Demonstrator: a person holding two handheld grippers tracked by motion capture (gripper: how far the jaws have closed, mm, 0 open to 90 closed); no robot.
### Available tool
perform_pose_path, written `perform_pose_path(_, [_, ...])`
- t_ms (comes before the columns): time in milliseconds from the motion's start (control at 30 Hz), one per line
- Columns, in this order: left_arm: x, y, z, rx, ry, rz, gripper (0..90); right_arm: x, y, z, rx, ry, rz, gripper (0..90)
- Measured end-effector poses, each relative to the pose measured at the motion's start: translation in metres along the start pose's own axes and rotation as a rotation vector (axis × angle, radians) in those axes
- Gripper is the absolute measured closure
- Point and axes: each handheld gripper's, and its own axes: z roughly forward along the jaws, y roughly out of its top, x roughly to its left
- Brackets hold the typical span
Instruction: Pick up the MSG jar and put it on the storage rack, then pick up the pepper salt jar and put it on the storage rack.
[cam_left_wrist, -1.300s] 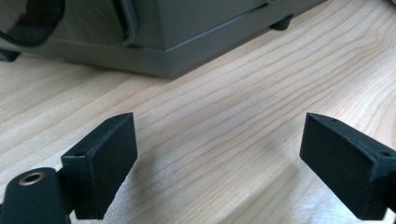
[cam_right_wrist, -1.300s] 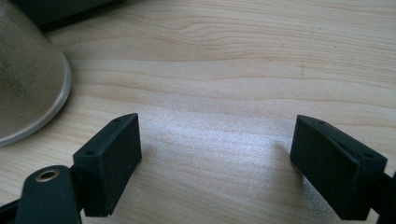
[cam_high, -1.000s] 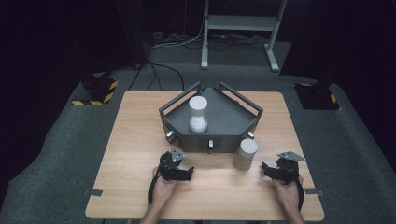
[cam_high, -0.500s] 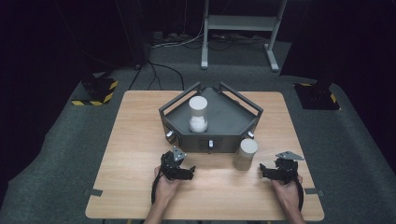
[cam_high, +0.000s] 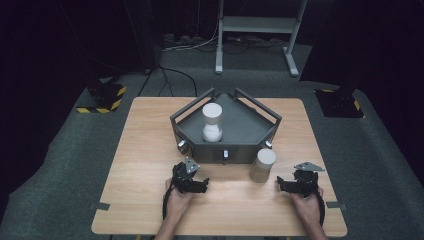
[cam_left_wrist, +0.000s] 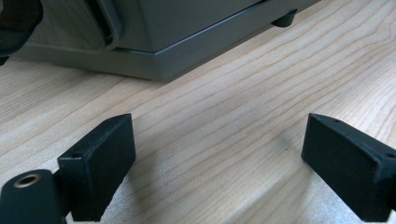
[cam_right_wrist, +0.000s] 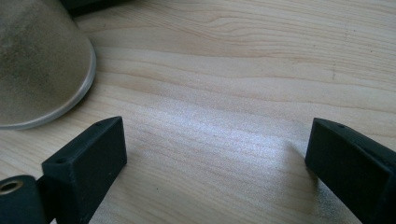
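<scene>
- table (cam_high: 150, 150): wooden, carries everything
- grey tray (cam_high: 260, 131): angular, mid-table, a white jar (cam_high: 212, 122) standing upright inside it
- tan cylinder (cam_high: 262, 165): upright on the table, just in front of the tray's right corner, free of both grippers
- left gripper (cam_high: 200, 185): low over the table, jaws open, nothing between them
- right gripper (cam_high: 281, 184): right of the cylinder, jaws have just been opening, wide apart, nothing between them

grippers: 2 (cam_high: 202, 186) (cam_high: 280, 184) | cylinders: 2 (cam_high: 212, 122) (cam_high: 262, 165) | tray: 1 (cam_high: 250, 132)
</scene>
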Motion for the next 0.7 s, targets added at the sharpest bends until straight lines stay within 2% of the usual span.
perform_pose_path(700, [0.001,-0.0003,-0.0001,-0.001,-0.006,-0.006,11.2,0.0001,0.0002,0.0003,-0.001,-0.002,-0.002,4.8])
